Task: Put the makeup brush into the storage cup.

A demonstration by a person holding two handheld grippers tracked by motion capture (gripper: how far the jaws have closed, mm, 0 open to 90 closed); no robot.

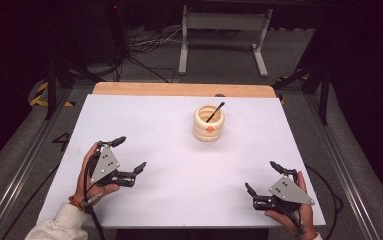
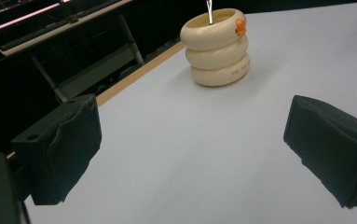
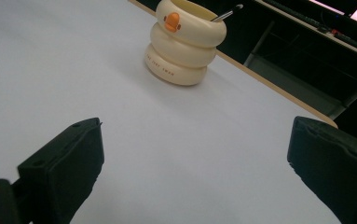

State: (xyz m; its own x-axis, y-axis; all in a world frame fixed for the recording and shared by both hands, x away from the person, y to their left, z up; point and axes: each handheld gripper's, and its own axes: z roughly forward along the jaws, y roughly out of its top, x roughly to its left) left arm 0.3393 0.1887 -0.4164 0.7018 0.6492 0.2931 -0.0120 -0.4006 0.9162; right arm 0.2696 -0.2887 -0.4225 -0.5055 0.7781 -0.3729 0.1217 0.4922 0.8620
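Approach step: the cream, ring-stacked ceramic holder [image 1: 209, 123] stands mid-table, a thin black pen [image 1: 215, 112] leaning inside. Left gripper [image 1: 129, 155] and right gripper [image 1: 260, 176] rest near the front edge (jaws wide, empty). Next move likely requires reaching forward.

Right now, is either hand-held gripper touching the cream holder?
No, the left hand-held gripper and right hand-held gripper sit apart from the cream holder.

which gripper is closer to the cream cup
Left, though not by much. The left gripper sits to the near left of the cup, jaws open. The right gripper is to the near right, a bit farther back toward the table edge, also open.
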